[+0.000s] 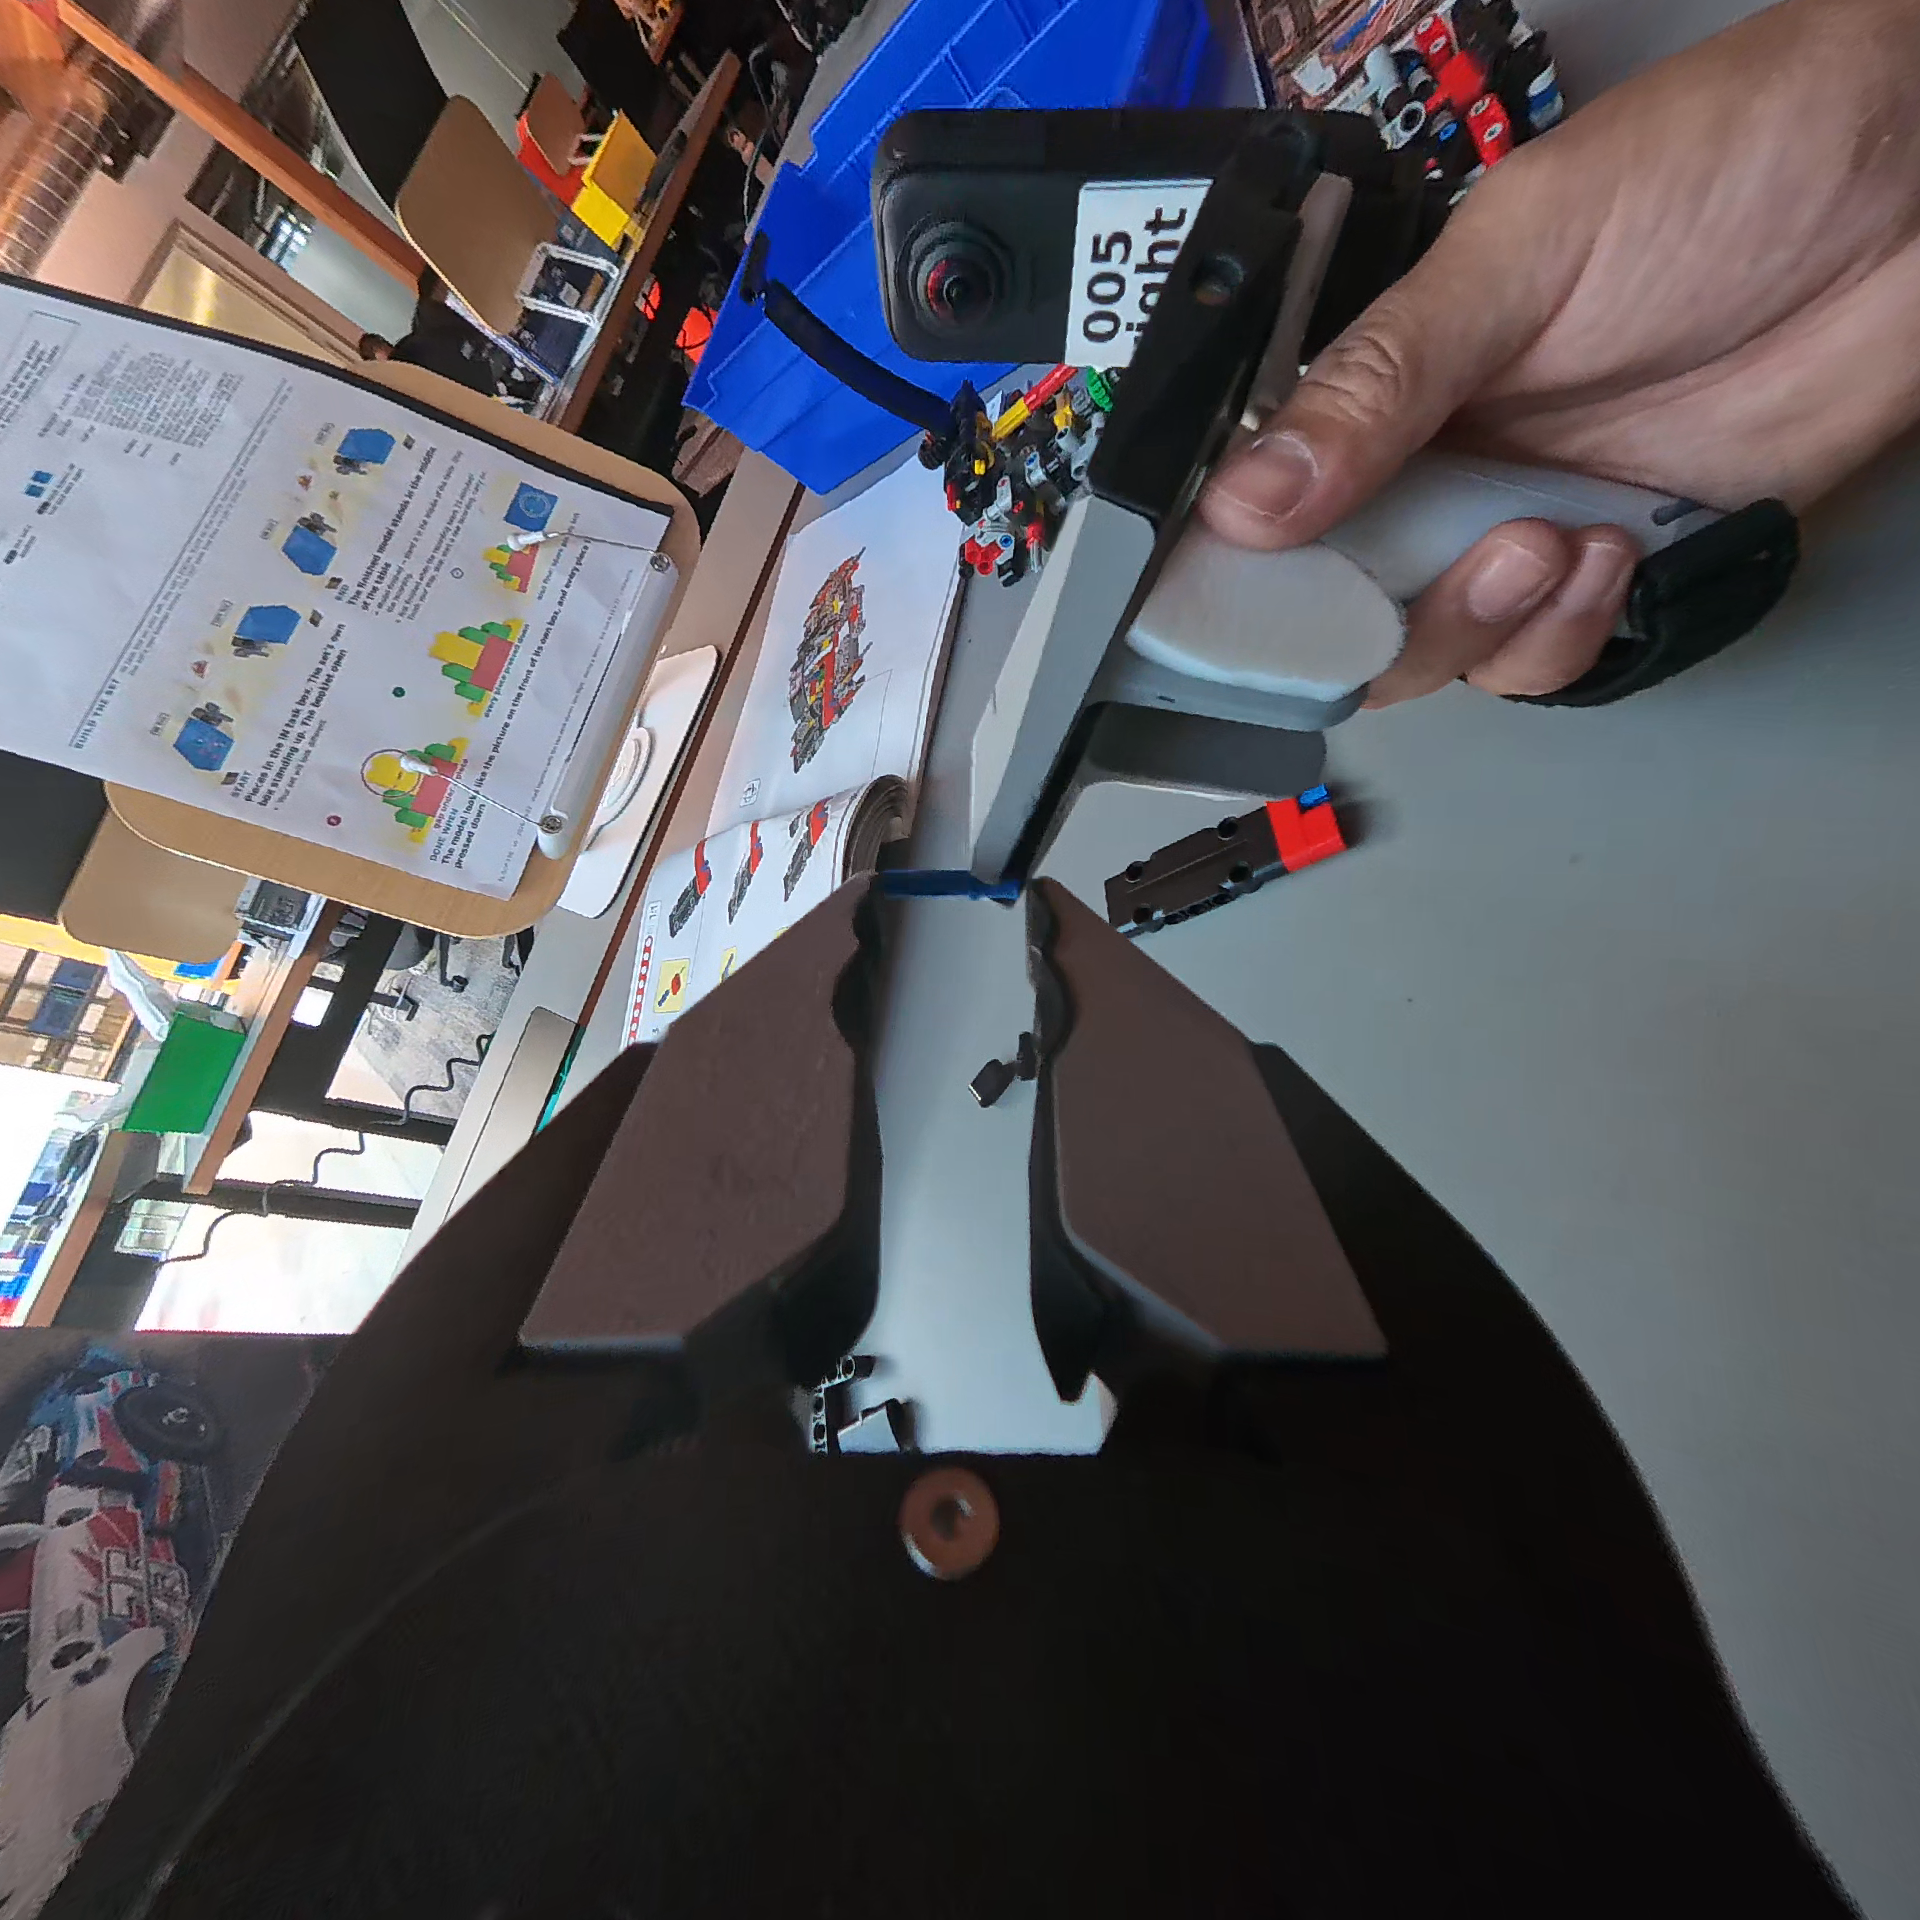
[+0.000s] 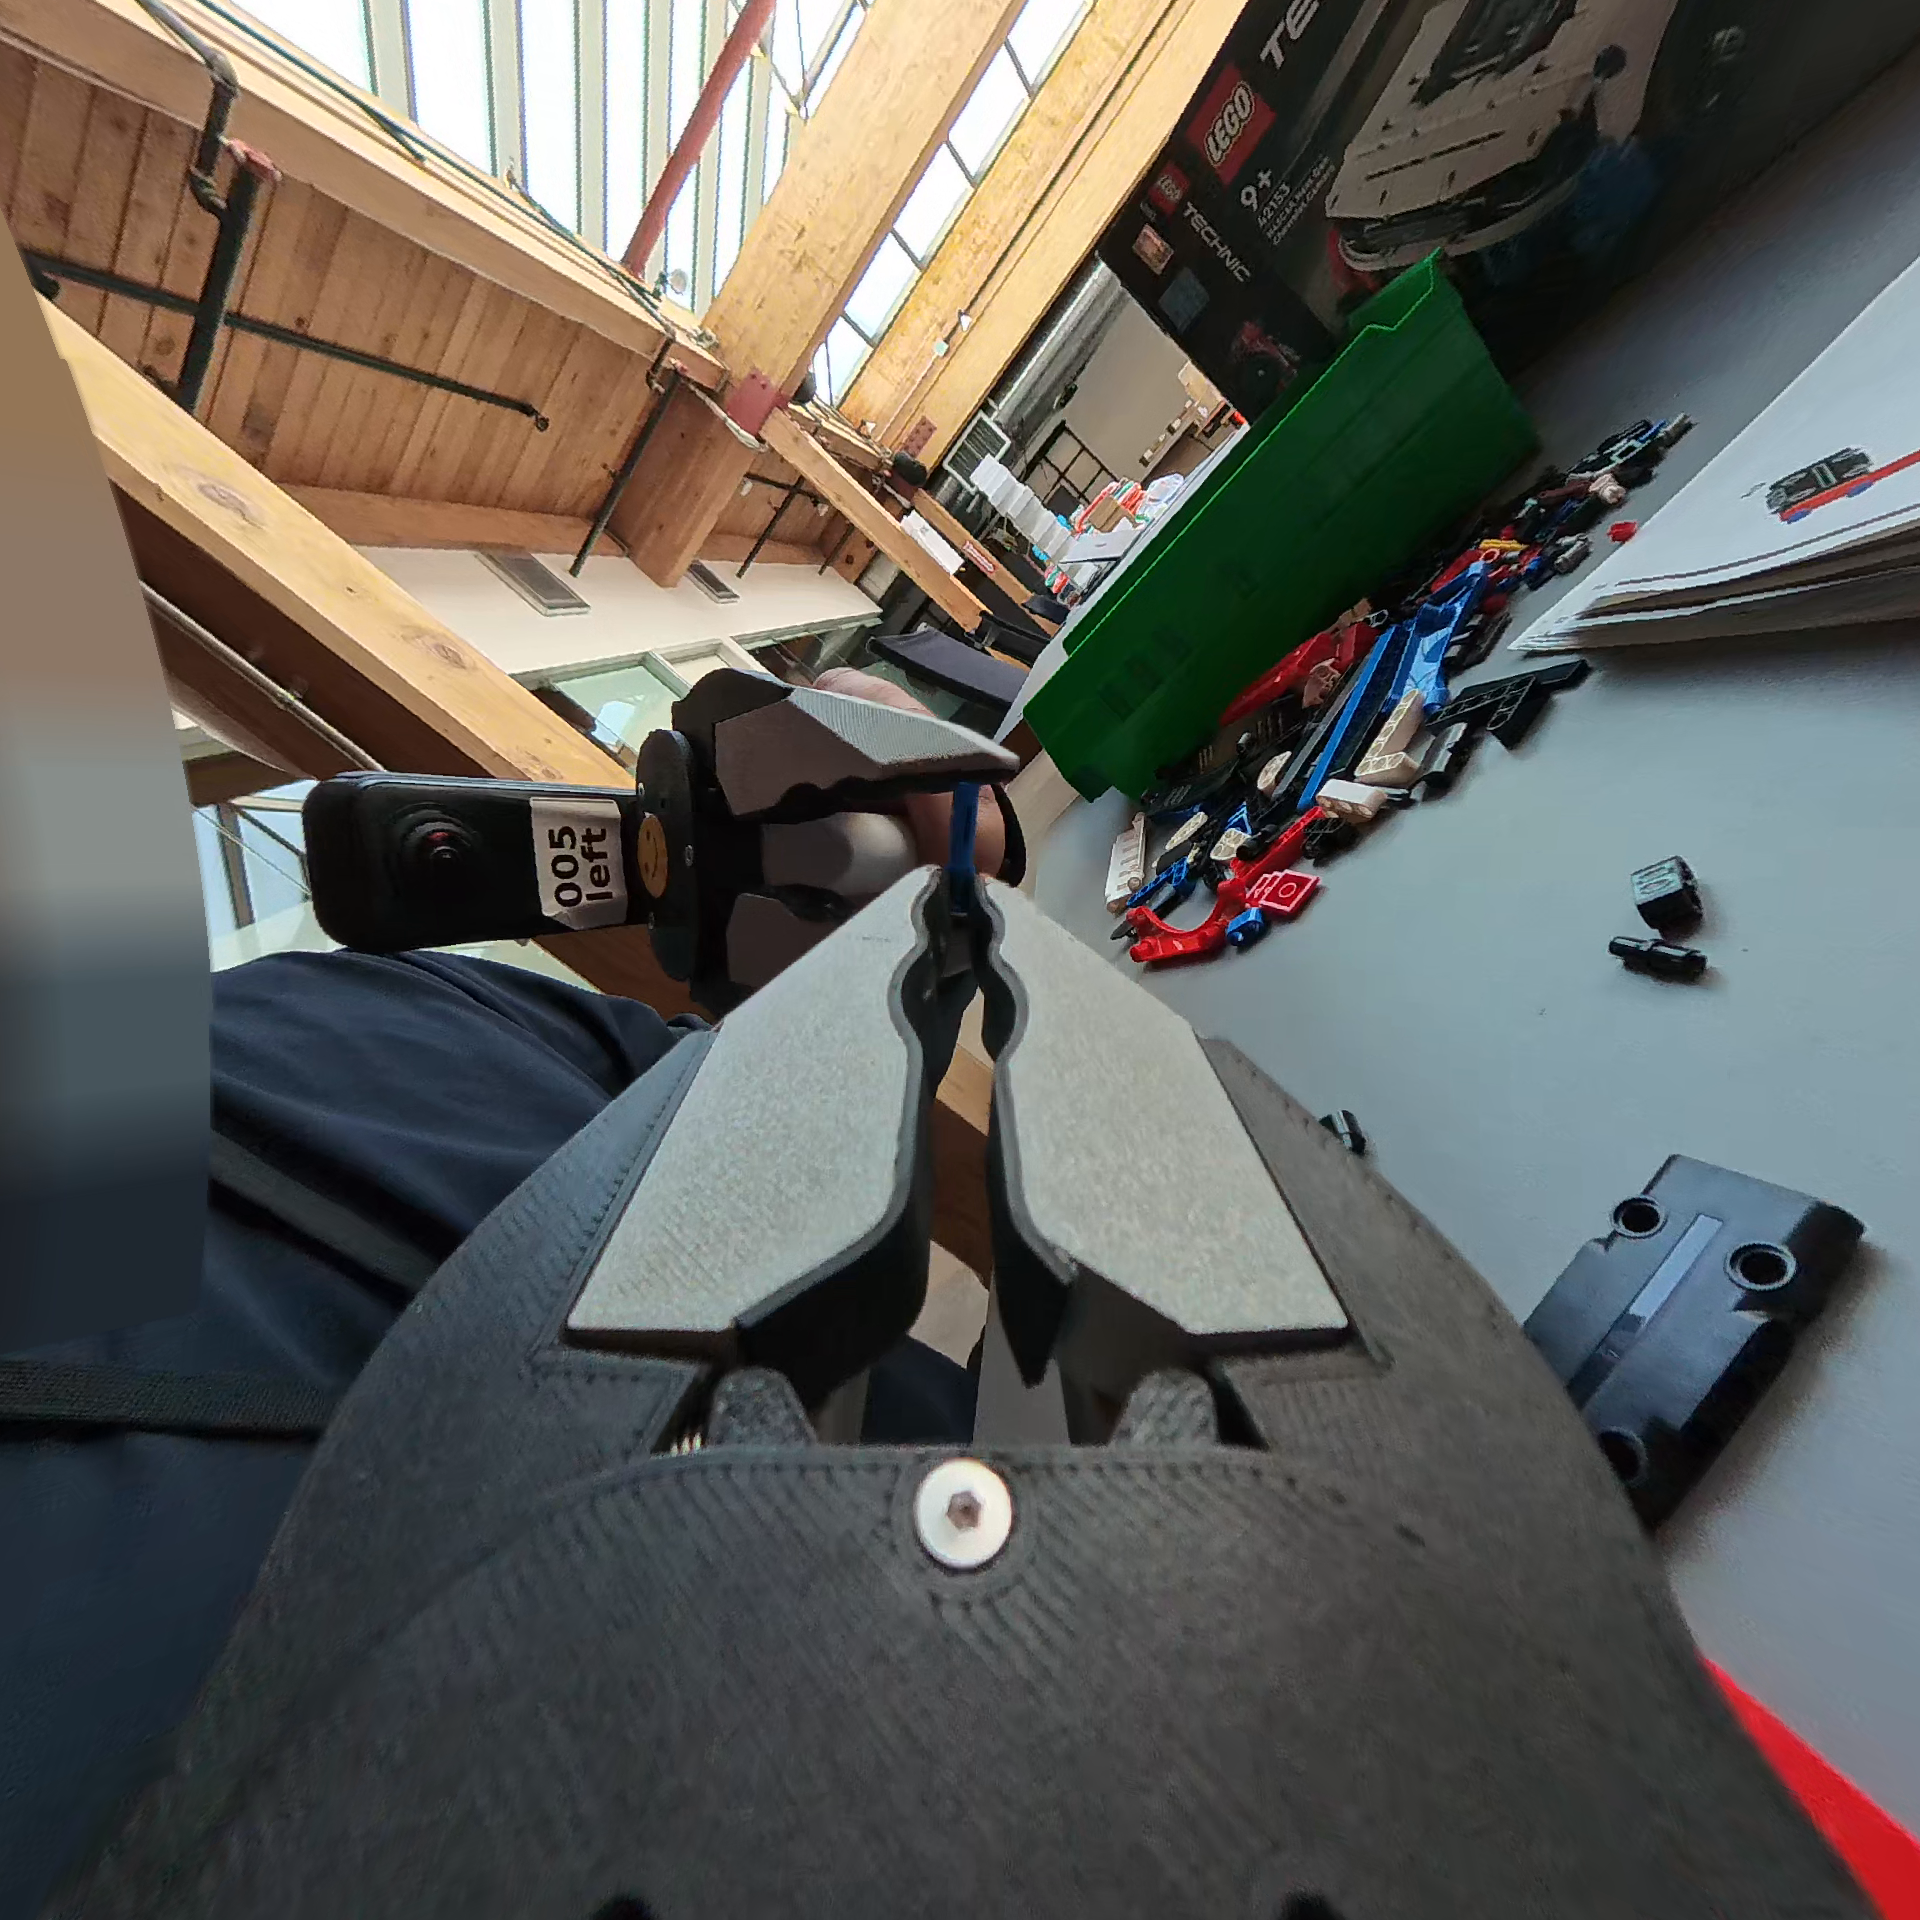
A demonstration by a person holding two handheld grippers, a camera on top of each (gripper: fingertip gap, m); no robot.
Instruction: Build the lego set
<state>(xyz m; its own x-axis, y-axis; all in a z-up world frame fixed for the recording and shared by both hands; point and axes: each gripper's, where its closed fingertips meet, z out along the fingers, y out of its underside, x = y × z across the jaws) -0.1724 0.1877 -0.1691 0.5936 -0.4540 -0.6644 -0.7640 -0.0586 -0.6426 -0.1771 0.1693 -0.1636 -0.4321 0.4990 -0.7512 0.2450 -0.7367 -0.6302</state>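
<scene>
The right tongs (image 2: pixel 961 894) are clamped on one end of a thin blue rod (image 2: pixel 964 831), with a small black piece caught between the pads lower down. The rod's other end meets the tip of the left tongs (image 1: pixel 951 894), whose fingers stand apart across its length; whether they press on it I cannot tell. On the grey counter (image 1: pixel 1558 1143), a black-and-red block (image 1: pixel 1226 857) lies at 2 o'clock, an open instruction booklet (image 1: pixel 769 862) at 10 o'clock. A loose brick pile (image 2: pixel 1351 727) and green bin (image 2: pixel 1278 561) lie at 1 o'clock.
</scene>
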